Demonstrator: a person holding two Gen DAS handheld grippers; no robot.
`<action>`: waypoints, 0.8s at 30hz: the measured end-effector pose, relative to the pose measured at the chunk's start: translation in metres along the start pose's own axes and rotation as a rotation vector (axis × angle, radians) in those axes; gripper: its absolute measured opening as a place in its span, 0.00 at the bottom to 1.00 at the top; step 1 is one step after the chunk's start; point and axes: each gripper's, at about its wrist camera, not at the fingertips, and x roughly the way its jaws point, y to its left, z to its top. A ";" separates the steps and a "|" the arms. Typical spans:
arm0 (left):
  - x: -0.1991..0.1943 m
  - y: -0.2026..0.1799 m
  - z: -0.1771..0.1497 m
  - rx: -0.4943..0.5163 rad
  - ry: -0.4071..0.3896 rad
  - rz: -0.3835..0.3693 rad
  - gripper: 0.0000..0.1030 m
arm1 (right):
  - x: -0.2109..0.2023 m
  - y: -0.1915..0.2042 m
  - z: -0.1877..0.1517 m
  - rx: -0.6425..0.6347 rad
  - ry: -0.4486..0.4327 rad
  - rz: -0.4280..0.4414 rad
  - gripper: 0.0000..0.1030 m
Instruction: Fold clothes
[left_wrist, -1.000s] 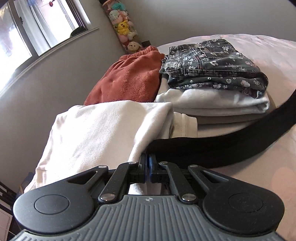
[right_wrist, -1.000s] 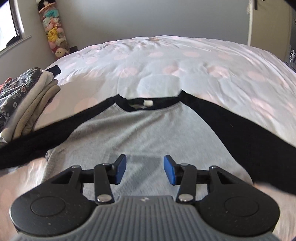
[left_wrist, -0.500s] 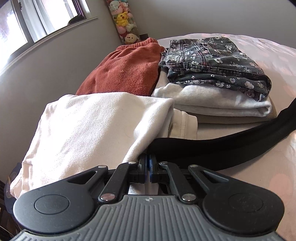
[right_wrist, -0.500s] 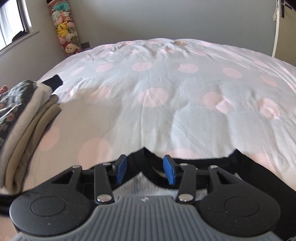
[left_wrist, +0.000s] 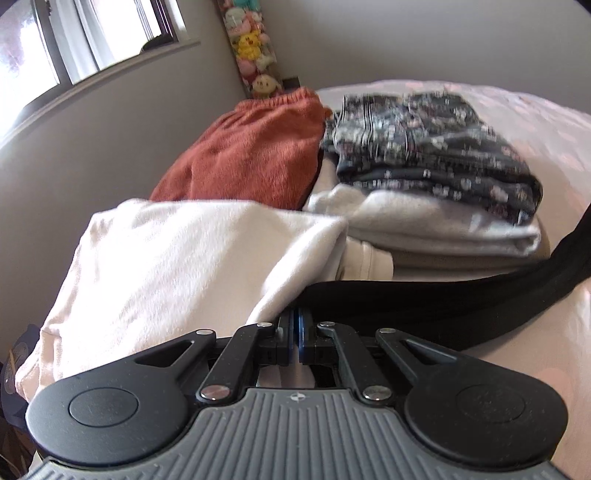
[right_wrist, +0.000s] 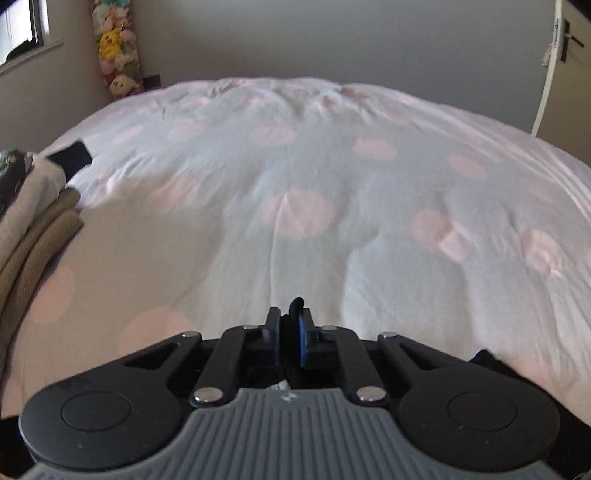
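Left wrist view shows the left gripper (left_wrist: 295, 339) with its fingers pressed together at the near end of a black sleeve (left_wrist: 443, 299); it seems to be pinching that cloth, though the grip itself is hidden behind the fingertips. The sleeve runs off to the right across the bed (left_wrist: 554, 155) and rises out of view. Beside it lies a white garment (left_wrist: 177, 266), with a rust-coloured fleece (left_wrist: 251, 155) behind, and to the right a folded stack (left_wrist: 436, 221) topped by a dark flowered piece (left_wrist: 424, 147). In the right wrist view the right gripper (right_wrist: 290, 339) is nearly shut, with a small tuft of black fabric (right_wrist: 295, 306) standing up between its fingers, so it has hold of the shirt, most likely at the neck edge; the rest of the shirt lies below the camera and cannot be seen. Ahead is only the dotted bedcover (right_wrist: 332, 184). The shirt looks a light, limp knit: it will sag and stretch between two holds and crease wherever it is dropped. My judgement is that seams and hems, such as the cuff and the collar band, give the firmest hold, since the thicker edge slips less than the plain body cloth.
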 end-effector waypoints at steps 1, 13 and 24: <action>-0.004 0.001 0.001 -0.010 -0.025 -0.003 0.01 | -0.003 -0.002 0.005 0.012 -0.020 -0.013 0.10; -0.052 -0.001 0.005 -0.013 -0.150 -0.040 0.00 | -0.018 -0.032 0.000 0.076 -0.059 -0.055 0.10; 0.011 0.002 0.036 0.015 -0.043 0.034 0.00 | 0.011 -0.014 0.004 0.069 -0.067 -0.042 0.11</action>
